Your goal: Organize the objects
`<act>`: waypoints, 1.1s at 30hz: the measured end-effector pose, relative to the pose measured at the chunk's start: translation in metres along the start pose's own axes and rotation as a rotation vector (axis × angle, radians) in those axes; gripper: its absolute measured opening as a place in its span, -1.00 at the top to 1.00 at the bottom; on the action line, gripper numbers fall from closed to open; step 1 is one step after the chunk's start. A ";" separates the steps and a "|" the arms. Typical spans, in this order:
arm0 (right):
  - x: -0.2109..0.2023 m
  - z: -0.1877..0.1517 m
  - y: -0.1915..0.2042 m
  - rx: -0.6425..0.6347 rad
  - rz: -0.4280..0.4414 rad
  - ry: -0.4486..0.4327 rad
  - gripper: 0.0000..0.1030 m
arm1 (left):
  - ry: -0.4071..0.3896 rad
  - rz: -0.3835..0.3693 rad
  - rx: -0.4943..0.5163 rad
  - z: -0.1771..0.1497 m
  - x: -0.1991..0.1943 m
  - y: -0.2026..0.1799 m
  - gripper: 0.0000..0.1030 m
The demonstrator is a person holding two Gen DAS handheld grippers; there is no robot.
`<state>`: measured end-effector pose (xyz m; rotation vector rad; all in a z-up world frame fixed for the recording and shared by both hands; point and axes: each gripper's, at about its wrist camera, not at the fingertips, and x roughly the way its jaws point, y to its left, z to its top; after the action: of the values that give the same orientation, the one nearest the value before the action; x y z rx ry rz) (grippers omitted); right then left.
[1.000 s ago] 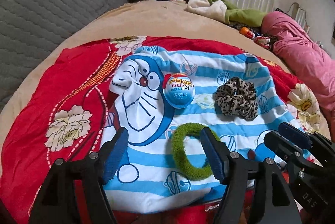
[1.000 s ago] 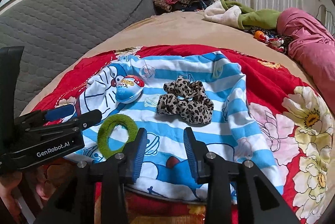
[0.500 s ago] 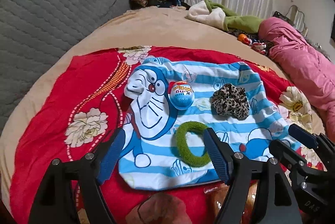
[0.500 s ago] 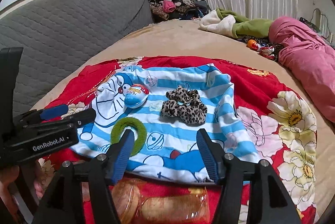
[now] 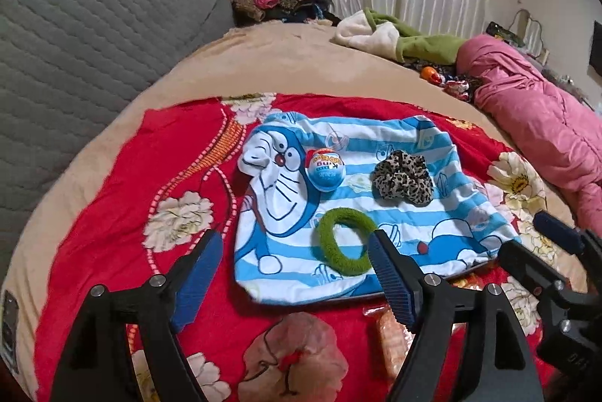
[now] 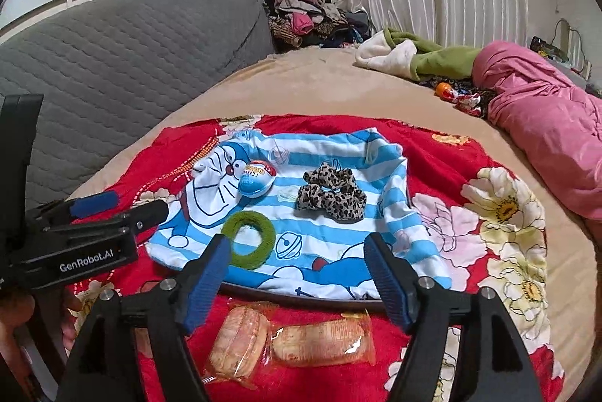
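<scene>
Left gripper: the black two-finger left gripper [image 5: 293,264] with blue ribbed pads hangs above the near part of the bed, its jaws spread wide and holding nothing. In the right wrist view it shows from the side at the left edge [image 6: 113,206].
Right gripper: the black right gripper [image 6: 297,268] with blue pads also has its jaws wide apart and empty, above the near edge of the cloth.
Striped cloth: a blue-and-white striped cartoon-cat cloth [image 5: 432,210] lies spread flat on a red floral blanket [image 5: 113,199], which covers a tan bed sheet [image 5: 282,59].
Toy egg: a blue, white and red egg-shaped plastic toy [image 5: 325,170] rests on the cloth over the cat's face, left of the other two items.
Leopard scrunchie: a leopard-print fabric scrunchie [image 5: 403,176] sits on the cloth to the right of the egg, apart from it.
Green ring: a fuzzy green hair ring [image 5: 344,241] lies flat on the cloth, nearer the grippers than the egg and scrunchie, just beside the left gripper's right finger in the left wrist view.
Snack packets: two clear-wrapped packets of pale biscuits [image 6: 289,342] lie on the red blanket just below the cloth's near edge, between the right gripper's fingers in its view.
Background: a grey quilted headboard [image 6: 113,56], a pink bundled quilt [image 6: 545,123] and a green-and-cream garment [image 6: 414,58] lie farther off.
</scene>
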<state>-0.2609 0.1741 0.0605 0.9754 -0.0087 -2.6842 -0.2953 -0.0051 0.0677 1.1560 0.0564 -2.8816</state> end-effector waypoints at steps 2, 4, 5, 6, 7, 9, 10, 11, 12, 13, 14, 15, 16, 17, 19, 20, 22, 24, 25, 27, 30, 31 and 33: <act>-0.008 0.001 0.003 -0.010 -0.006 -0.010 -0.47 | -0.006 -0.003 -0.003 -0.001 -0.006 0.002 -0.57; -0.015 0.001 0.005 -0.015 -0.010 -0.015 -0.52 | -0.003 -0.007 -0.013 -0.003 -0.013 0.004 -0.58; -0.018 0.002 0.007 -0.017 -0.012 -0.018 -0.53 | -0.004 -0.007 -0.013 -0.003 -0.016 0.005 -0.58; -0.022 0.002 0.008 -0.019 -0.013 -0.021 -0.54 | -0.008 -0.002 -0.010 -0.005 -0.020 0.005 -0.58; -0.026 0.003 0.009 -0.020 -0.012 -0.023 -0.54 | -0.012 -0.003 -0.009 -0.006 -0.023 0.006 -0.58; -0.035 0.004 0.011 -0.025 -0.017 -0.033 -0.54 | -0.018 -0.001 -0.009 -0.008 -0.031 0.007 -0.58; -0.039 0.004 0.012 -0.027 -0.021 -0.037 -0.55 | -0.020 -0.003 -0.010 -0.008 -0.034 0.007 -0.58; -0.044 0.005 0.014 -0.030 -0.024 -0.044 -0.58 | -0.023 -0.006 -0.012 -0.009 -0.037 0.008 -0.58; -0.047 0.006 0.014 -0.031 -0.026 -0.048 -0.59 | -0.027 -0.004 -0.014 -0.010 -0.042 0.009 -0.58; -0.051 0.006 0.016 -0.033 -0.027 -0.054 -0.61 | -0.029 -0.006 -0.015 -0.011 -0.046 0.010 -0.58; -0.055 0.007 0.017 -0.035 -0.027 -0.058 -0.62 | -0.031 -0.009 -0.014 -0.012 -0.049 0.010 -0.58; -0.059 0.007 0.019 -0.037 -0.028 -0.062 -0.62 | -0.035 -0.006 -0.013 -0.013 -0.054 0.010 -0.58; -0.063 0.006 0.021 -0.038 -0.030 -0.065 -0.62 | -0.039 -0.005 -0.012 -0.014 -0.058 0.011 -0.58; -0.067 0.006 0.023 -0.040 -0.031 -0.068 -0.63 | -0.045 -0.003 -0.011 -0.015 -0.061 0.011 -0.58; -0.074 0.005 0.026 -0.046 -0.031 -0.076 -0.63 | -0.052 0.009 -0.004 -0.018 -0.069 0.011 -0.58; -0.077 0.005 0.029 -0.049 -0.033 -0.078 -0.63 | -0.055 0.012 -0.003 -0.020 -0.073 0.012 -0.58; -0.085 0.003 0.033 -0.057 -0.034 -0.084 -0.63 | -0.055 0.008 -0.008 -0.023 -0.080 0.014 -0.58; -0.091 0.001 0.037 -0.061 -0.037 -0.089 -0.63 | -0.054 0.006 -0.013 -0.026 -0.087 0.017 -0.58; -0.094 0.001 0.039 -0.063 -0.036 -0.092 -0.63 | -0.055 0.005 -0.015 -0.027 -0.089 0.018 -0.59; -0.101 -0.001 0.042 -0.065 -0.035 -0.099 -0.64 | -0.056 0.005 -0.014 -0.032 -0.096 0.019 -0.59; -0.112 -0.003 0.047 -0.071 -0.036 -0.111 -0.65 | -0.057 -0.002 -0.020 -0.038 -0.106 0.021 -0.60; -0.114 -0.004 0.049 -0.073 -0.036 -0.115 -0.66 | -0.056 -0.003 -0.022 -0.039 -0.108 0.022 -0.60; -0.121 -0.006 0.052 -0.076 -0.039 -0.123 -0.69 | -0.060 -0.005 -0.015 -0.043 -0.113 0.022 -0.61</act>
<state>-0.1547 0.1573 0.1373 0.7948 0.0881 -2.7543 -0.1831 -0.0224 0.1147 1.0674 0.0794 -2.9125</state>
